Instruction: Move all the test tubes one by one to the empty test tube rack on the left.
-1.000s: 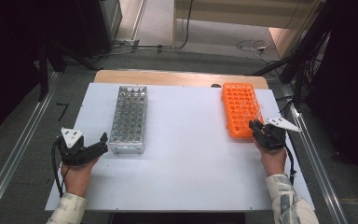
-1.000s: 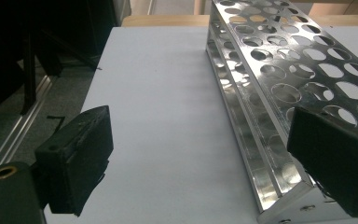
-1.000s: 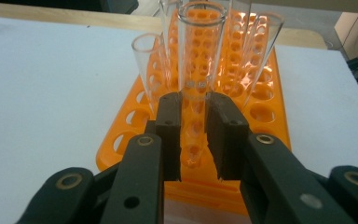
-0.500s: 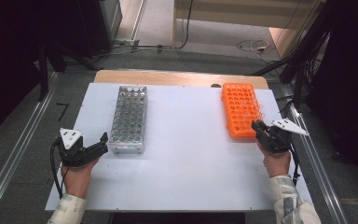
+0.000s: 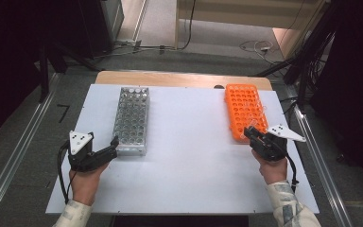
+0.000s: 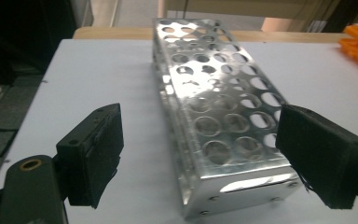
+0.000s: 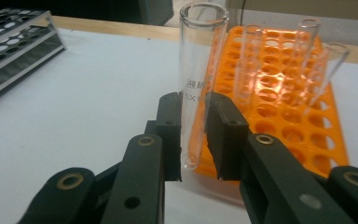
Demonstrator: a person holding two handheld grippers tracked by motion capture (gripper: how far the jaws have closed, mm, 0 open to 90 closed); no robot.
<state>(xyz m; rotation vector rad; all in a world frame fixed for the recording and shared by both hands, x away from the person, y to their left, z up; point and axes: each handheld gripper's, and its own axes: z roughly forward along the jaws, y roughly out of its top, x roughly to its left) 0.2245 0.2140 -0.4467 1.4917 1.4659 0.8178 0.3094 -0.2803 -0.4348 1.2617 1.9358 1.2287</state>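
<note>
In the right gripper view, the right gripper [image 7: 193, 135] has its two black jaws pressed on a clear glass test tube [image 7: 199, 70], which stands almost upright between them, its round bottom hanging free just in front of the near edge of the orange rack [image 7: 289, 116]. Grey printing runs on the glass just above the jaws; only "5X" can be read, the rest is too blurred. Three more empty tubes [image 7: 303, 51] stand in the orange rack behind it. From the high view the held tube is hardly visible, but the right gripper [image 5: 257, 138] is seen at the near end of the orange rack [image 5: 243, 109].

The left gripper [image 6: 200, 154] is wide open, though its jaws have just been closing a little. The near end of the metal rack [image 6: 219, 121] lies between them, untouched.
</note>
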